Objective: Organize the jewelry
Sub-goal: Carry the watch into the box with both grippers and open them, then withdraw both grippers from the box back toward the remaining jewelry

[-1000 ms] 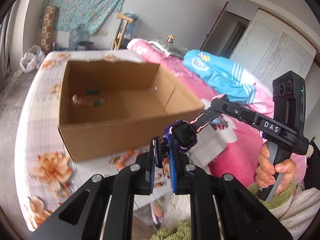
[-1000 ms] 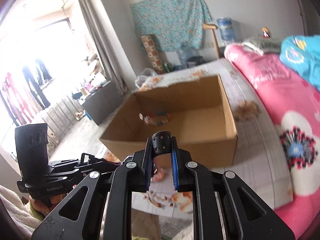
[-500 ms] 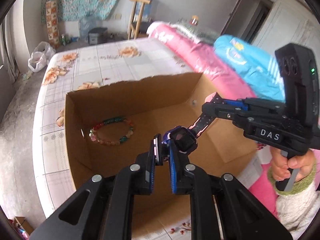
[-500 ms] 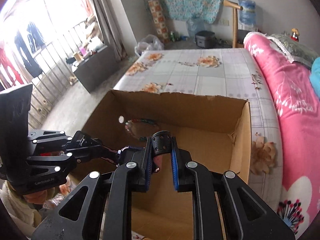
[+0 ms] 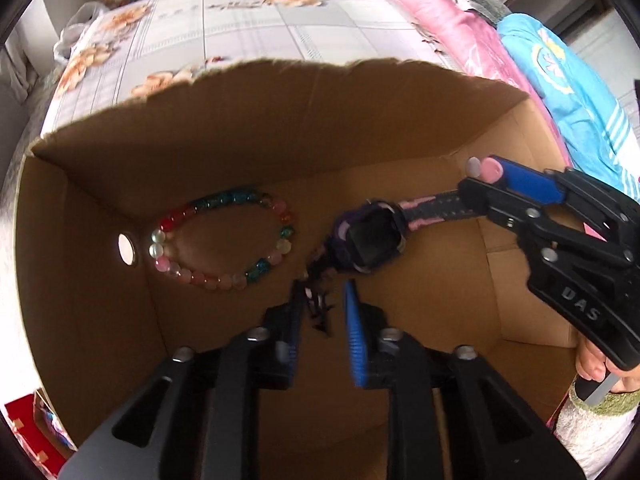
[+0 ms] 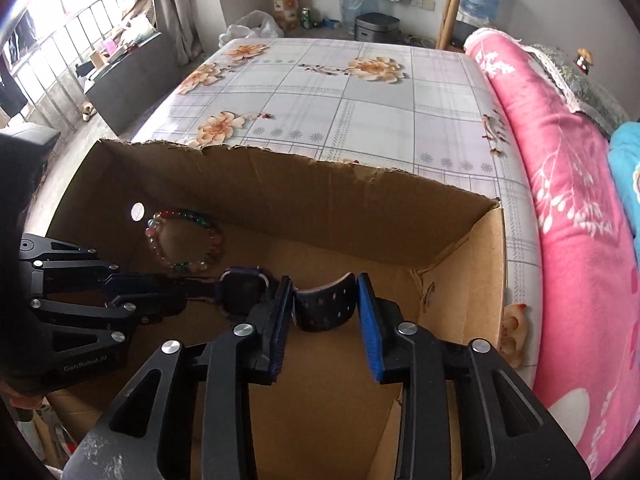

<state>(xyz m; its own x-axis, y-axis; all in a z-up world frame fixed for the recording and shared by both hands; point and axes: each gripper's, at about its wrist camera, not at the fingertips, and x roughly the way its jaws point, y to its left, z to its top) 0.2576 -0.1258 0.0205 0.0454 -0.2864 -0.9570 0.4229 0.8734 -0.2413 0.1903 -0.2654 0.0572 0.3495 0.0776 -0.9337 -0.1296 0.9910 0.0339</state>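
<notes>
Brown cardboard fills both of your views: the open cardboard box sits on a bed covered with a grey checked sheet printed with orange flowers, and its far wall has a torn upper edge. Both of your tools reach down into it. Between them hangs the purple smartwatch, its dark square face turned up toward your left camera, above the box floor and just right of the beaded bracelet, which lies flat on the floor in the far left corner, near a small round hole in the left wall. Your left gripper has just been opening; its blue-padded fingers now stand apart, and the blurred dark end of one strap hangs in the gap between them, with no pad clearly pressing on it. Your right gripper has also just been opening; from its own camera the perforated black strap with the pink edge curves across the gap, lying against the left pad while the right pad stands clear of it, so the grip is released. In the left view that same tool comes in from the right, the pink and black strap running into its tips. Your right hand, in a pale fuzzy sleeve with a green cuff, holds its handle at the lower right. A pink floral blanket lies along the right side of the bed.
</notes>
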